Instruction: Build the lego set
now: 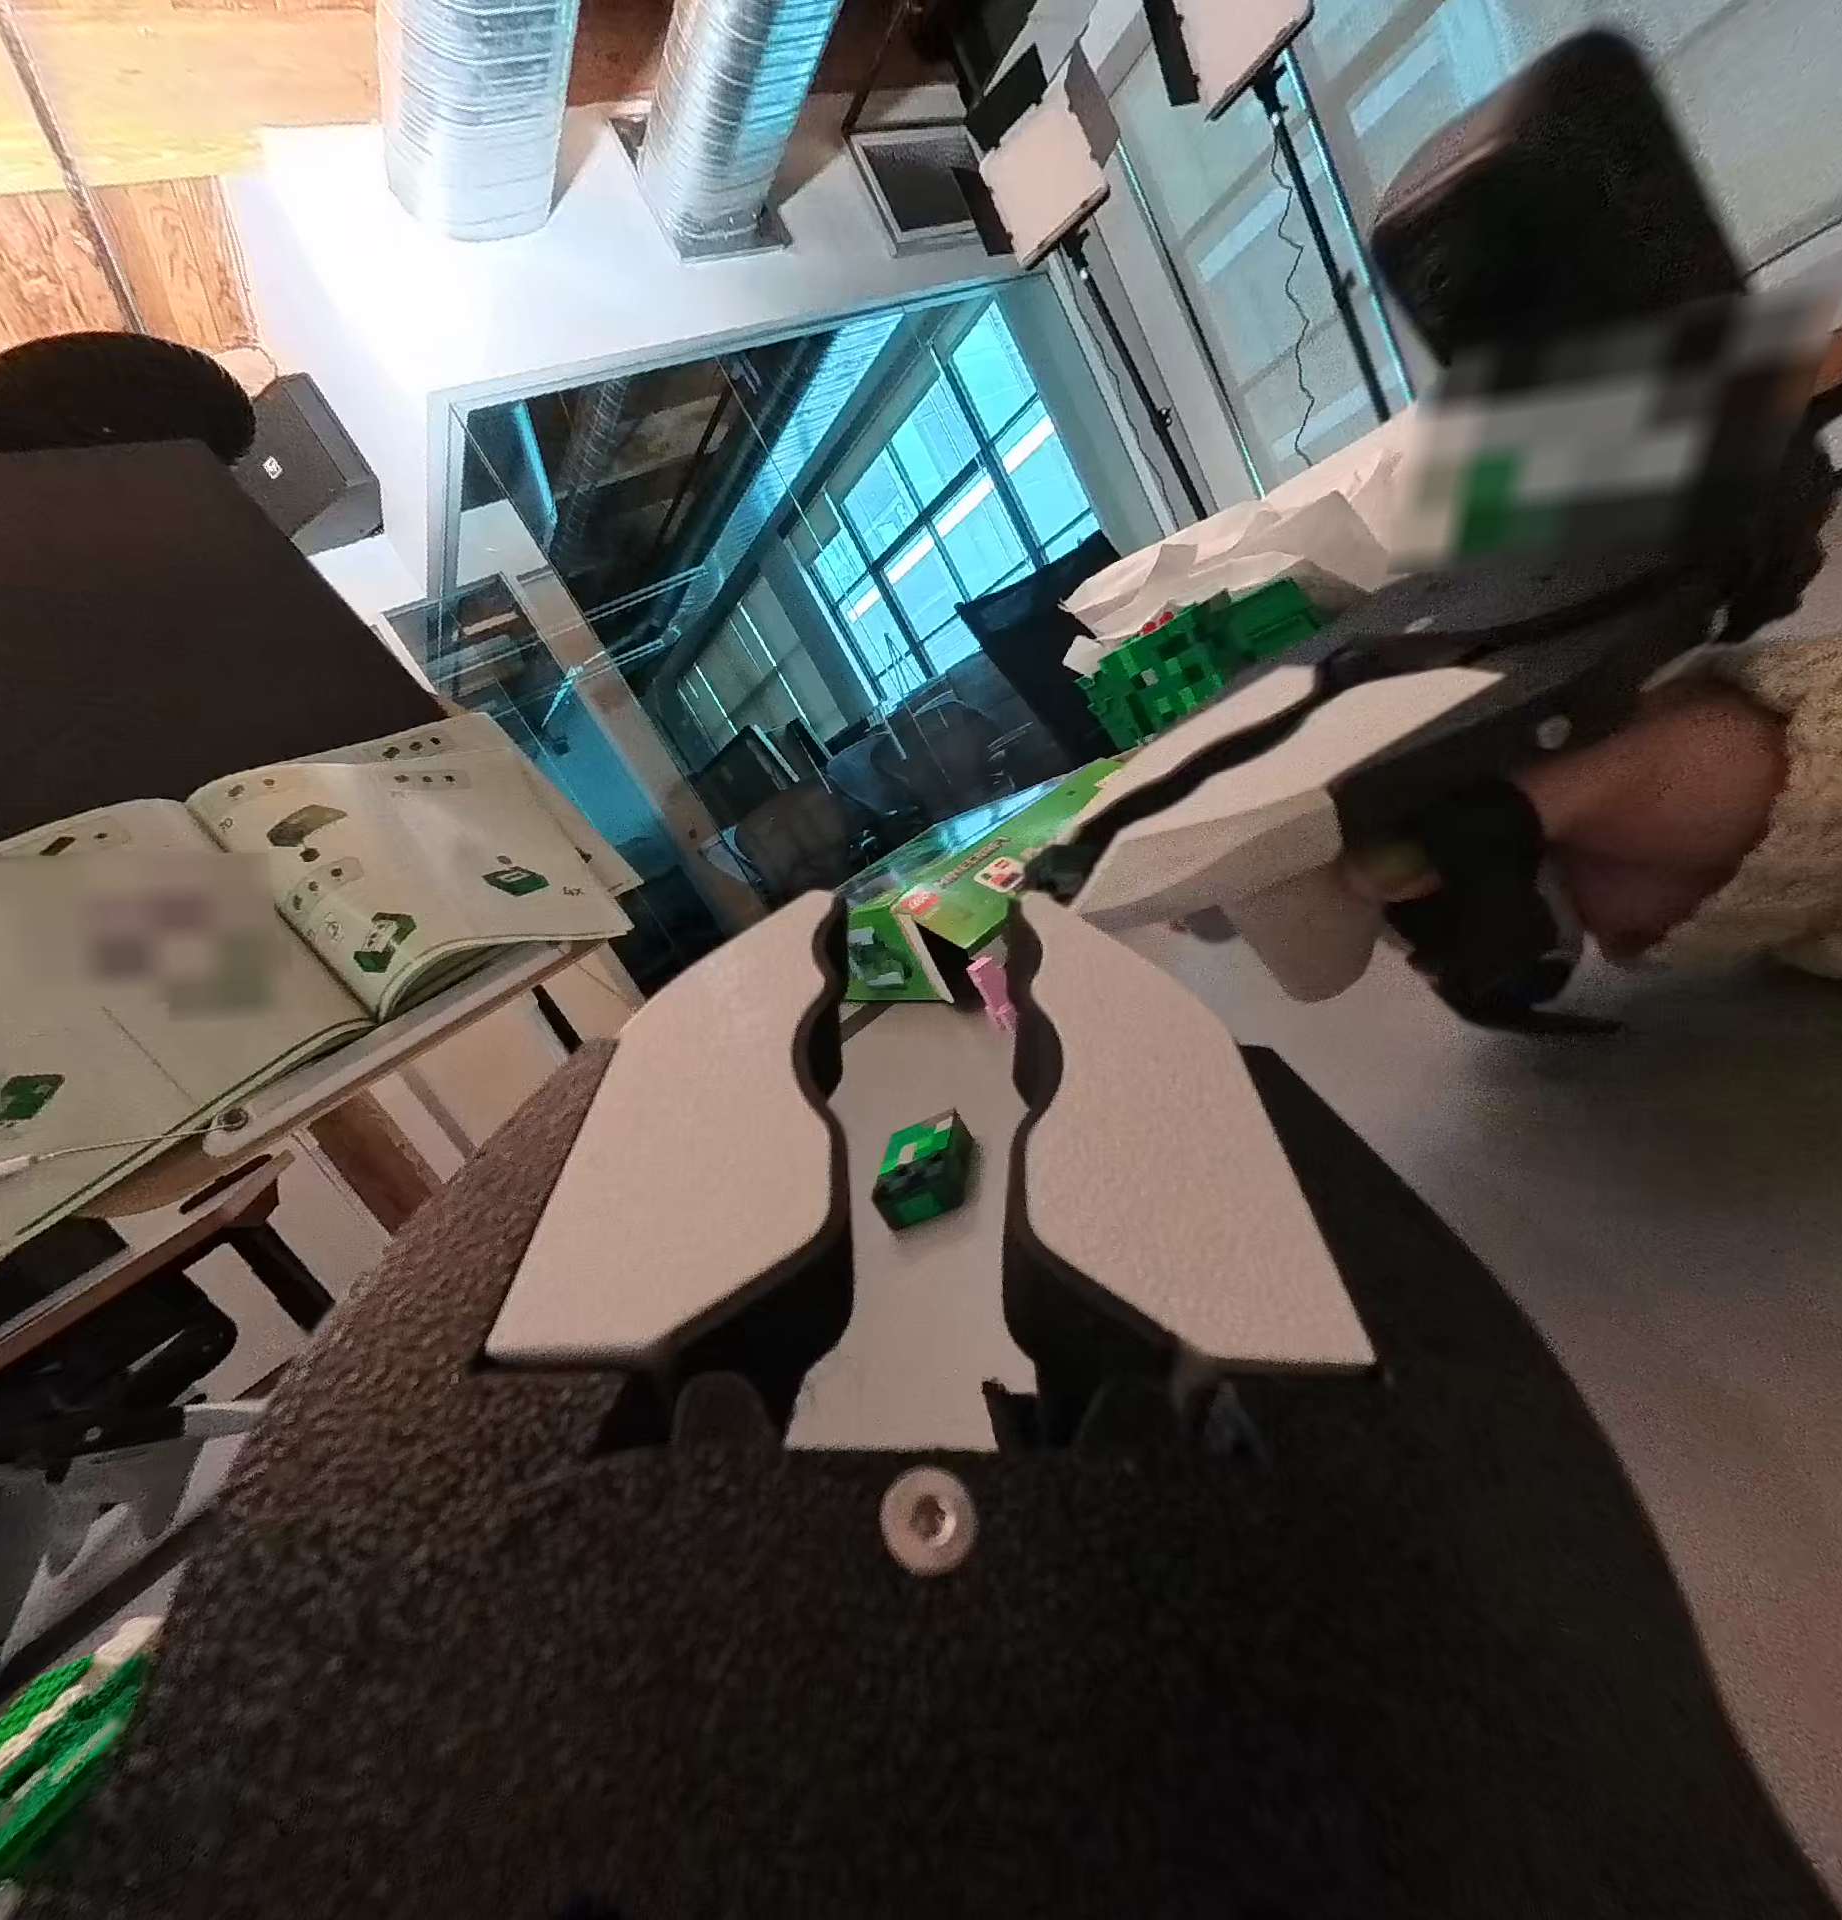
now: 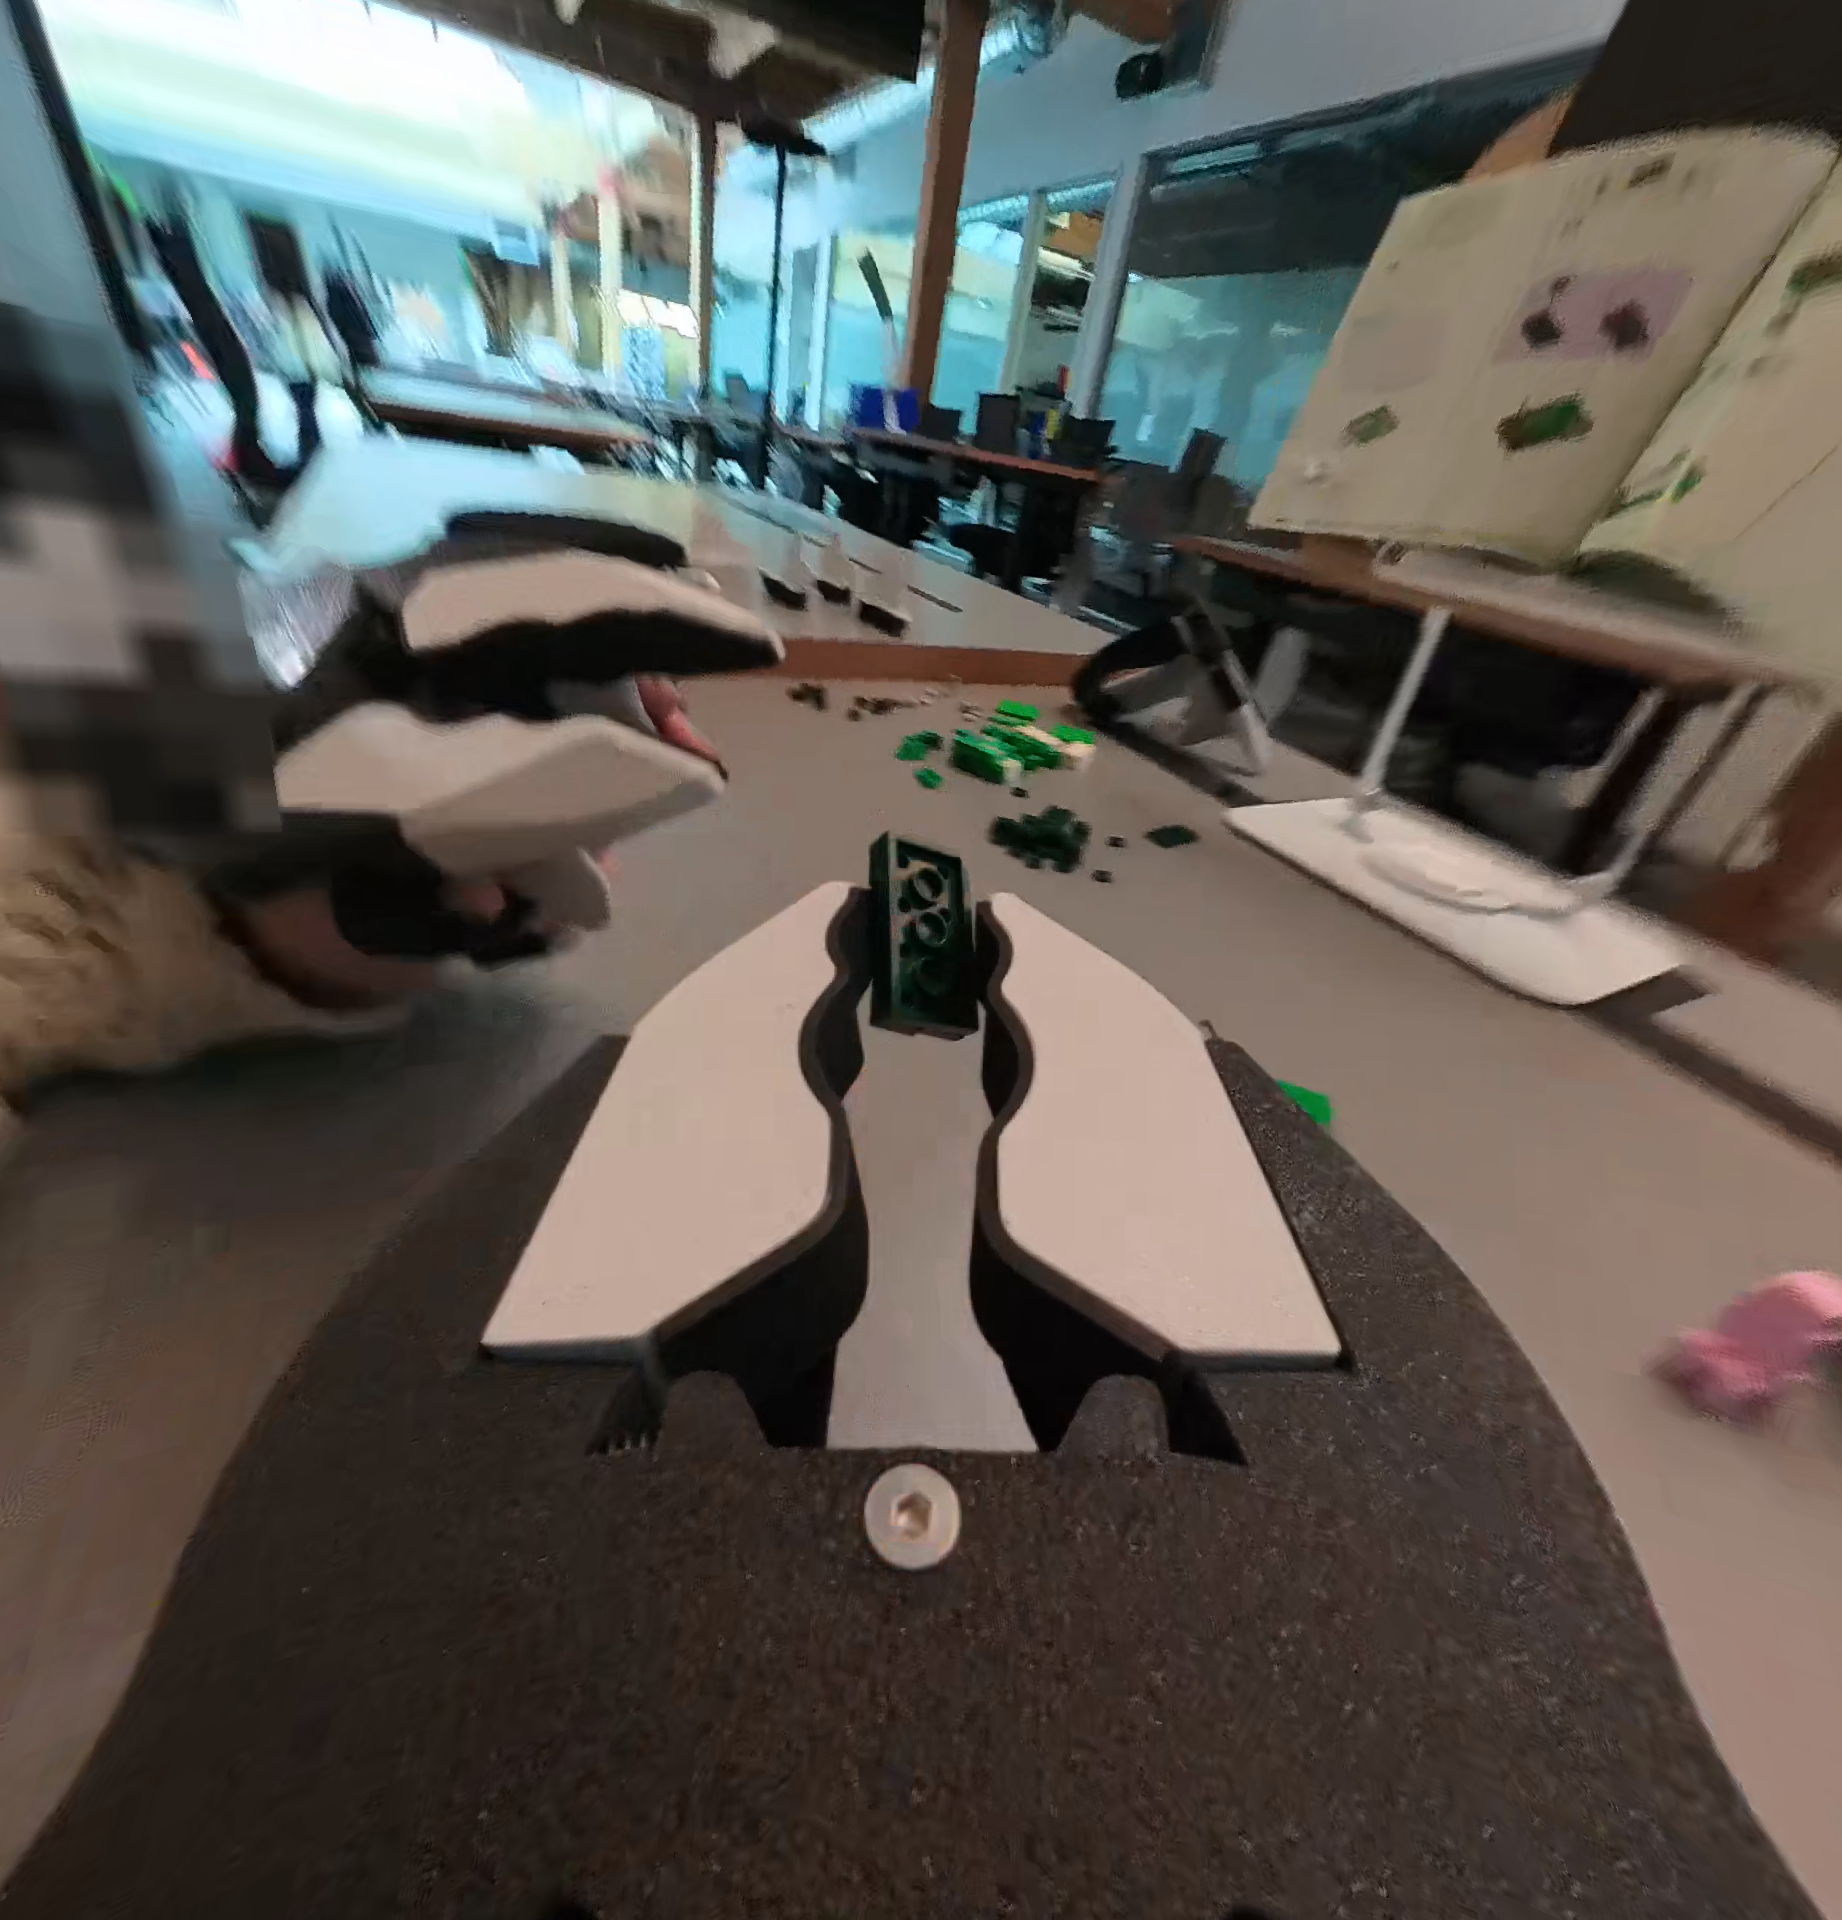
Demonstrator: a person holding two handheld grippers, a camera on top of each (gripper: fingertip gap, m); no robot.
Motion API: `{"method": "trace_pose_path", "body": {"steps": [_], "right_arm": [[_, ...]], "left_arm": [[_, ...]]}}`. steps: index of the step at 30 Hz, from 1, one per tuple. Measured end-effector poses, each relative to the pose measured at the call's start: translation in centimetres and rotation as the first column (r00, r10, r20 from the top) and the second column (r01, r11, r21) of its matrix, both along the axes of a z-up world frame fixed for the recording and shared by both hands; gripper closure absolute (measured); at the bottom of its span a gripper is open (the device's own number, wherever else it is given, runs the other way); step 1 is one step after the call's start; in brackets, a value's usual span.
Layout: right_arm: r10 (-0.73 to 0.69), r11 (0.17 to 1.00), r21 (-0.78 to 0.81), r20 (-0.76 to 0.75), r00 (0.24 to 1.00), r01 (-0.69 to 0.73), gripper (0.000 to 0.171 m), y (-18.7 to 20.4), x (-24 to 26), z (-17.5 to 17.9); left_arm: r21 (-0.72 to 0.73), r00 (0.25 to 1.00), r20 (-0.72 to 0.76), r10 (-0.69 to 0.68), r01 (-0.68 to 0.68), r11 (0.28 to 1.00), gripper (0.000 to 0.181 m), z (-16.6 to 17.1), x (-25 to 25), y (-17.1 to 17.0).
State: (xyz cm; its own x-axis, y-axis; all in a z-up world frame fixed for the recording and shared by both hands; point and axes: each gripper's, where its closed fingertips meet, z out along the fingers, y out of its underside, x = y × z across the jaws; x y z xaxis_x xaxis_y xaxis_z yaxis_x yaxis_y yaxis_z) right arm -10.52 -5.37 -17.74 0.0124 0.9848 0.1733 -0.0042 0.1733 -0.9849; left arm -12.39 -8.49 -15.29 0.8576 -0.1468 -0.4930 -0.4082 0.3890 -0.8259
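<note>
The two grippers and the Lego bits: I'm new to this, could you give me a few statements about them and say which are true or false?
1. The right gripper grips a dark green brick. True.
2. The left gripper holds the small green cube. False: its jaws are apart and the cube lies on the grey table between them.
3. Loose green pieces are scattered on the table. True.
4. The instruction booklet is closed. False: it lies open.
</note>
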Motion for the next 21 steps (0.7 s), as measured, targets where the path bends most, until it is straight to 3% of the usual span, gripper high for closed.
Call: {"method": "trace_pose_path", "body": {"steps": [4, 7, 10, 16, 19, 21], "right_arm": [[-0.072, 0.965, 0.26, 0.097, 0.993, 0.044, 0.153, 0.0, -0.1, -1.6], [-0.113, 0.939, 0.341, 0.189, 0.975, 0.043, 0.153, 0.2, -0.4, -3.4], [-0.153, 0.928, 0.368, 0.233, 0.96, 0.059, 0.153, 0.7, -0.6, -4.4], [-0.189, 0.937, 0.329, 0.193, 0.963, 0.118, 0.153, 0.9, -1.0, -4.2], [-0.19, 0.936, 0.328, 0.167, 0.967, 0.128, 0.153, 0.8, -1.2, -3.8], [-0.194, 0.938, 0.319, 0.158, 0.968, 0.136, 0.153, 1.0, -1.2, -3.7]], "left_arm": [[-0.011, 0.998, -0.061, 0.035, -0.036, 0.999, 0.153, -0.6, -0.3, 0.2], [-0.016, 0.993, -0.095, 0.075, -0.077, 0.997, 0.153, -0.9, -0.7, 0.4], [-0.033, 0.974, -0.113, 0.197, -0.201, 0.979, 0.153, -1.0, -2.9, 0.9], [-0.148, 0.884, -0.204, 0.422, -0.453, 0.879, 0.143, -0.2, -15.2, 2.2], [-0.343, 0.904, -0.299, 0.307, -0.402, 0.849, 0.137, -2.1, -22.6, 4.5], [-0.509, 0.929, -0.305, 0.211, -0.346, 0.788, 0.125, -4.3, -26.5, 5.6]]}}
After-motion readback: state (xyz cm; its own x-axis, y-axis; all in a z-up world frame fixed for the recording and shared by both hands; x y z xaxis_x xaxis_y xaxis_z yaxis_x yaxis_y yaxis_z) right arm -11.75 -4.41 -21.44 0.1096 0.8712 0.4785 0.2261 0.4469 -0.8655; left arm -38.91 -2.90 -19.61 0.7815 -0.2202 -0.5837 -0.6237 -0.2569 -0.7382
